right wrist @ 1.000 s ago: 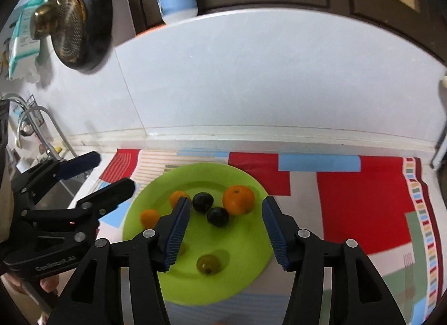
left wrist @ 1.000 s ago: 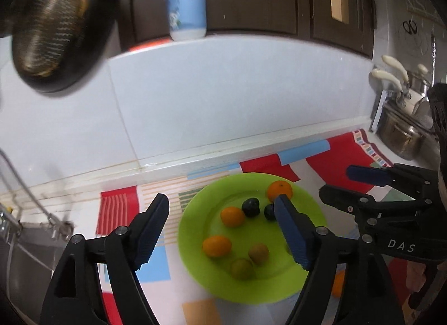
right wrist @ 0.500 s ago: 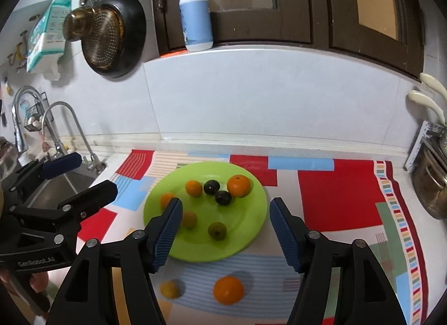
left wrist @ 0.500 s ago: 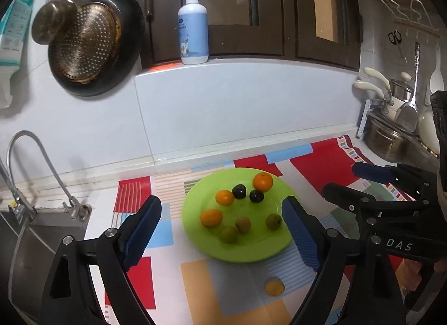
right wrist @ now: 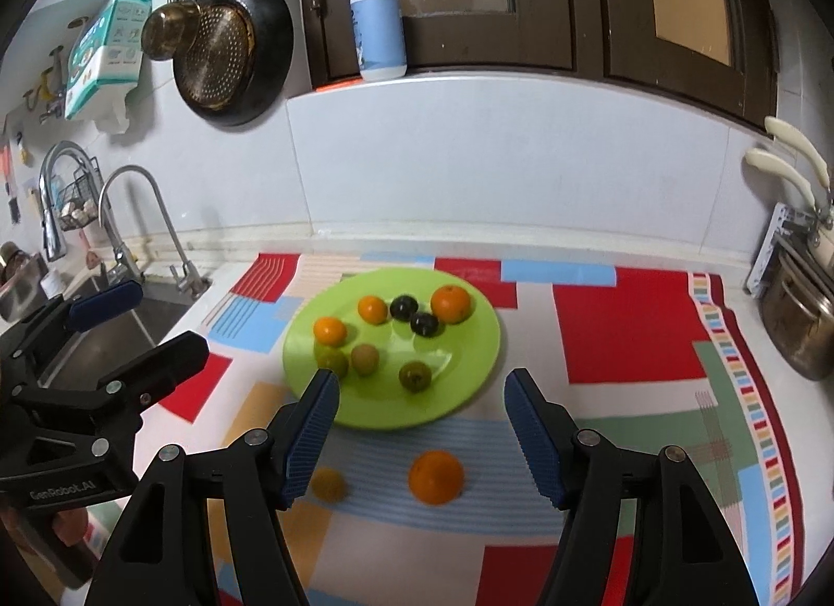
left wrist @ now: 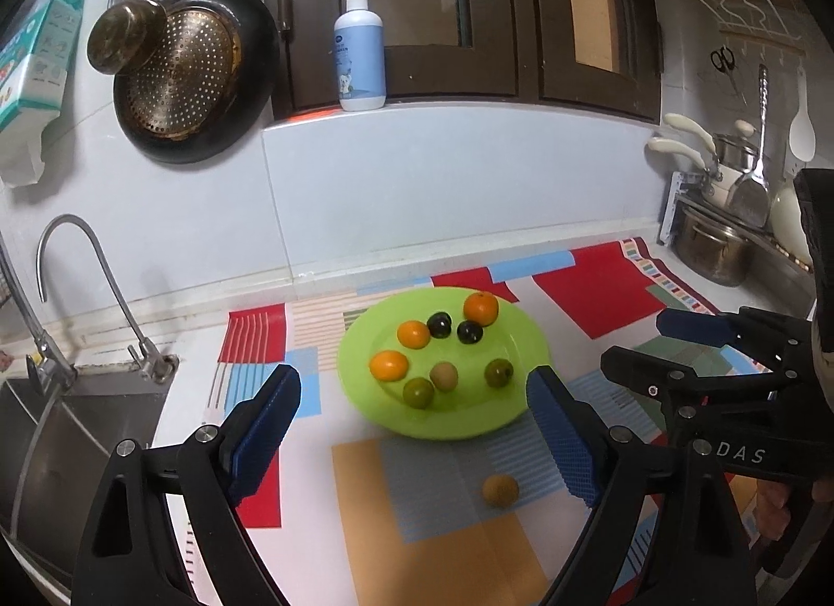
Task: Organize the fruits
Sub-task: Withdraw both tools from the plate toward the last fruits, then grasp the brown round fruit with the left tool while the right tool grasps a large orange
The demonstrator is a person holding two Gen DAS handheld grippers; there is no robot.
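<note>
Left gripper: the black two-finger left gripper with blue ribbed pads [left wrist: 412, 429] hangs over the near part of the bench, jaws spread wide with nothing between the pads.
Right gripper: the black two-finger right gripper with blue ribbed pads [right wrist: 419, 423] also stands open, less widely, and holds nothing; its pads frame the near rim of the plate.
Jaw motion: both pairs of jaws have just been opening, with no fruit between them.
Plate: a round lime-green plastic plate [left wrist: 513, 416] sits on the patchwork cloth of red, blue, orange and green blocks [right wrist: 625, 324] spread across the bench, toward its back edge.
Fruit on plate: three small oranges [left wrist: 481, 308], two dark plums [left wrist: 439, 324], two green round fruits [left wrist: 499, 372] and one tan-brown round fruit [left wrist: 444, 375]. The oranges and plums lie on the far half, the green and tan ones on the near half.
Fruit off plate: a loose orange [right wrist: 436, 477] lies on the cloth near the bench's front edge, just before the plate (the right wrist view shows it); a small yellow-brown fruit [left wrist: 500, 490] lies apart to its left.
Sink: a steel sink with a curved tap [left wrist: 78, 262] adjoins the bench's left end.
Back ledge: a blue pump bottle [left wrist: 359, 59] stands upright above the tiled wall.
</note>
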